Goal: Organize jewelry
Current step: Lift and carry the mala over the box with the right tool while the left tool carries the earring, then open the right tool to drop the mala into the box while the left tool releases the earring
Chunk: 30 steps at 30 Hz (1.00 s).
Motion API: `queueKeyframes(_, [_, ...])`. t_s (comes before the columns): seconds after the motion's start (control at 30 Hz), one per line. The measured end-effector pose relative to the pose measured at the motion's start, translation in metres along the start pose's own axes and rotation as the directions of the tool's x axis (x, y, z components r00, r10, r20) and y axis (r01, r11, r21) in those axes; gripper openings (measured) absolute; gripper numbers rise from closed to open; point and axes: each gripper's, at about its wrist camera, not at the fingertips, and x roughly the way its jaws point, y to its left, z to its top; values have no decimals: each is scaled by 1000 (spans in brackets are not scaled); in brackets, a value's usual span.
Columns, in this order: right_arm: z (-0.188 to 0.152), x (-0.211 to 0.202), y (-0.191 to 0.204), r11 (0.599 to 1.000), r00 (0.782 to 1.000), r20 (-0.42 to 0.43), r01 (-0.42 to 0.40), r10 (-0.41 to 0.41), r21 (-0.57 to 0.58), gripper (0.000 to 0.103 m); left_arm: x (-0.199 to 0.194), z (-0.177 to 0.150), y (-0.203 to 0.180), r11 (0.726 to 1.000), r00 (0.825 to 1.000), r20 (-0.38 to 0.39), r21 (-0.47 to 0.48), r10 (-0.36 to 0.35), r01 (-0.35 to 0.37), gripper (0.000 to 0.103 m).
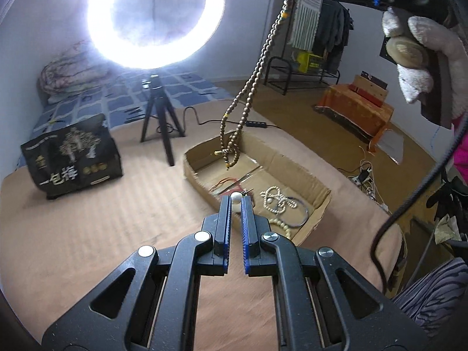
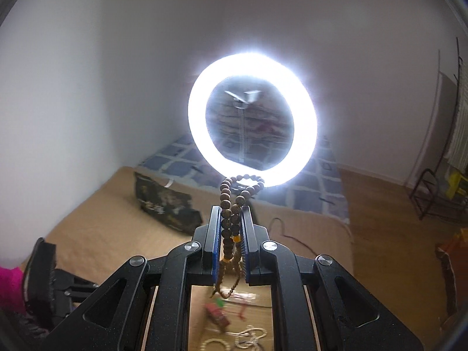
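While the left gripper (image 1: 236, 201) pinches a white bead (image 1: 236, 196), the raised right gripper (image 2: 231, 213) (tilted down) clamps brown beads (image 2: 226, 222).

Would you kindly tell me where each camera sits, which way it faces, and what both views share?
Left wrist: on the left gripper, shut on a white bead, looking down at the cardboard box; a gloved hand shows.
Right wrist: on the right gripper, shut on the brown bead necklace, facing the wall; a pink sleeve shows.
Shared: ring light, black bag, necklace.
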Motion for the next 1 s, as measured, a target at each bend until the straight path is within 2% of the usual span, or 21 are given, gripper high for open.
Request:
queueKeyframes(0.17, [-10,27,-27,999,998,-42,41,-41,16,10,24,7,-9,1000,1000,-17,4,-18,18,5])
queueKeyframes(0.4, [-46,57,-53,996,992,-114,63,-55,68,10,52,13,-18,1000,999,-40,2,-30,30,5])
queueKeyframes(0.7, [-94,83,-79,988,981,-195,36,-7,149,10,81,10,-21,999,996,-85,-15,-32,31,5])
queueKeyframes(0.9, [-111,86,-85,980,976,-217,21,23,196,11,92,8,-25,999,993,-115,-13,-33,31,5])
queueKeyframes(0.93, [-113,86,-86,979,975,-220,17,28,203,11,93,7,-25,999,992,-119,-16,-32,31,5])
queueKeyframes(1.0, [-116,84,-86,976,974,-224,17,32,215,21,96,7,-26,999,991,-131,-17,-39,37,5])
